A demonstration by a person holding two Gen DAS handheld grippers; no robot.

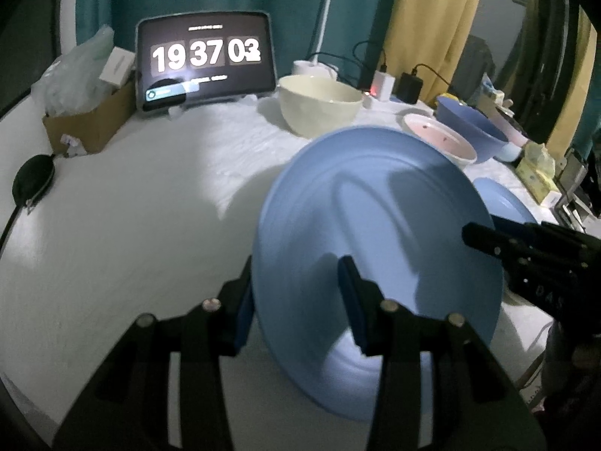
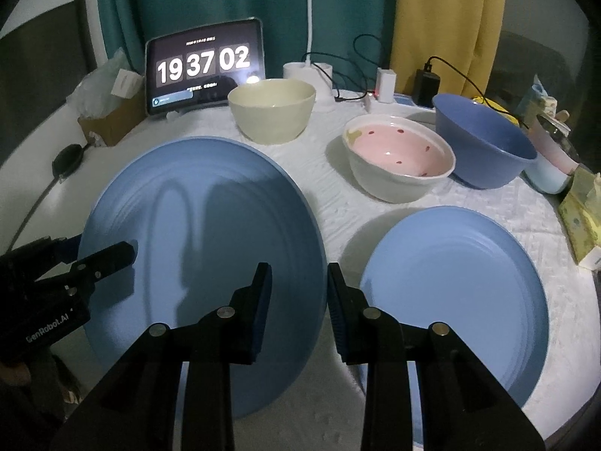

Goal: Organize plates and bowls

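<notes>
A large blue plate (image 1: 375, 206) (image 2: 210, 206) hangs tilted just above the white table, casting a shadow below. My left gripper (image 1: 296, 297) (image 2: 112, 253) is shut on its left rim. My right gripper (image 2: 298, 293) (image 1: 484, 233) is shut on its right rim. A smaller blue plate (image 2: 450, 293) (image 1: 503, 199) lies flat on the table to the right. Behind stand a cream bowl (image 2: 270, 112) (image 1: 319, 105), a white bowl with a pink, red-spotted inside (image 2: 398, 158) (image 1: 439, 139) and a dark blue bowl (image 2: 484, 143) (image 1: 469, 124).
A tablet (image 2: 203, 67) showing a clock stands at the back, a cardboard box (image 1: 90, 120) with bags to its left, a black pouch (image 1: 33, 180) near the left edge. Chargers and cables (image 2: 424, 82) sit at the back right. Tissue packs (image 2: 578, 218) and a pale cup (image 2: 548, 176) line the right edge.
</notes>
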